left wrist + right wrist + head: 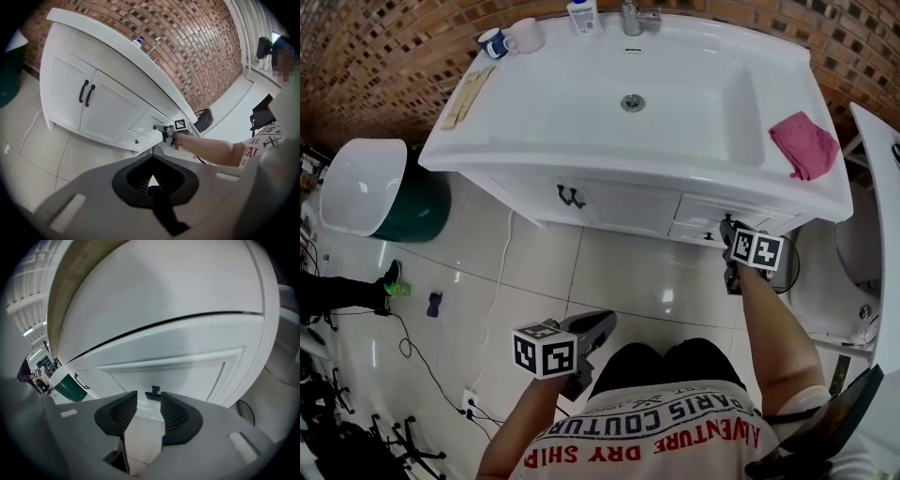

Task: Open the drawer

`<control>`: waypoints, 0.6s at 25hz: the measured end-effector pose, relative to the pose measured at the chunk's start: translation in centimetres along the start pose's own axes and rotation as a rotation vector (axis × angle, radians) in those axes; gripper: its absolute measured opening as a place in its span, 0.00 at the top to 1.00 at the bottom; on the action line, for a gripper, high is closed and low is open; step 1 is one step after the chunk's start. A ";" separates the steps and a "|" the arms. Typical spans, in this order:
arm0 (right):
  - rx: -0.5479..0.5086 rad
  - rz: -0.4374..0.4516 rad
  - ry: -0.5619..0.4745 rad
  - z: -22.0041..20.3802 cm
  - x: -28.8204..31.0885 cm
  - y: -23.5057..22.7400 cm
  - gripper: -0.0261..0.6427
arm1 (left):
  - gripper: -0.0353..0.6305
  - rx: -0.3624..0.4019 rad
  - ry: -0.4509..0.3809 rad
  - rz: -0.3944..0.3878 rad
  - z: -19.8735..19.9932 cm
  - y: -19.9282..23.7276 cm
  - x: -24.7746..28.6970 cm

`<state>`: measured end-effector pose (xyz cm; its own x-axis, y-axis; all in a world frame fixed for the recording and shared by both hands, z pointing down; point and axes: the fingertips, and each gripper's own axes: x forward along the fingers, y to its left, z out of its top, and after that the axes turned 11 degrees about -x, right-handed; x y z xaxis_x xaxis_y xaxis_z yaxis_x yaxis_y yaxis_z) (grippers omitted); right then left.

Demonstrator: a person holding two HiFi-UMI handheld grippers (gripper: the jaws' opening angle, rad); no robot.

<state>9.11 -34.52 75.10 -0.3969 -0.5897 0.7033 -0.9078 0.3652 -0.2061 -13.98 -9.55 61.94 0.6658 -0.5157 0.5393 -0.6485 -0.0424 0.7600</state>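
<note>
Right gripper [149, 403]: fingers [123, 411] apart, empty. Drawer [187, 376] handle [152, 393] just ahead of them, centred. Advance till handle sits between fingers, close, pull straight out. Left gripper [151, 174] closed, empty, well back.

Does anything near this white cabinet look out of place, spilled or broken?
Nothing spilled or broken. A crumpled pink cloth lies on the right rim of the sink, and a white cable trails loose across the floor tiles.

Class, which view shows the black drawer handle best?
The right gripper view: the drawer handle sits close, just beyond the open fingers. The head view shows only a dark speck beside the right gripper; the left gripper view shows it far off and tiny.
</note>
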 end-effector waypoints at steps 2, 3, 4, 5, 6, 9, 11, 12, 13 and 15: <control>-0.001 -0.030 -0.003 0.1 0.5 -0.4 0.77 | 0.96 -0.011 -0.018 0.010 0.4 0.8 -0.3; -0.017 -0.041 -0.003 0.0 0.6 -0.6 0.79 | 0.96 -0.017 -0.027 0.013 0.5 1.1 -0.4; -0.040 -0.050 -0.002 -0.1 0.6 -0.6 0.79 | 0.96 -0.023 -0.035 0.014 0.5 1.4 -0.4; -0.061 -0.057 0.000 -0.1 0.6 -0.6 0.79 | 0.96 -0.029 -0.040 0.014 0.5 1.6 -0.4; -0.074 -0.066 0.001 -0.1 0.6 -0.6 0.79 | 0.96 -0.033 -0.042 0.014 0.5 1.8 -0.3; -0.091 -0.096 0.000 -0.3 0.6 -0.4 0.79 | 0.96 -0.028 -0.039 0.012 0.5 1.8 -0.1; -0.095 -0.112 0.004 -0.3 0.8 -0.6 0.72 | 0.96 -0.022 -0.039 0.011 0.6 1.7 0.0; -0.092 -0.115 0.010 -0.3 0.9 -0.7 0.72 | 0.96 -0.023 -0.039 0.011 0.7 1.8 0.0; -0.090 -0.116 0.021 -0.3 1.1 -0.7 0.72 | 0.96 -0.024 -0.039 0.012 0.7 1.9 -0.1; -0.090 -0.108 0.041 -0.3 1.6 -0.7 0.72 | 0.96 -0.026 -0.039 0.019 0.9 2.3 -0.1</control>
<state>9.16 -35.47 76.56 -0.2897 -0.5998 0.7459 -0.9286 0.3649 -0.0672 -15.90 -10.39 63.29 0.6380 -0.5492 0.5398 -0.6511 -0.0104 0.7589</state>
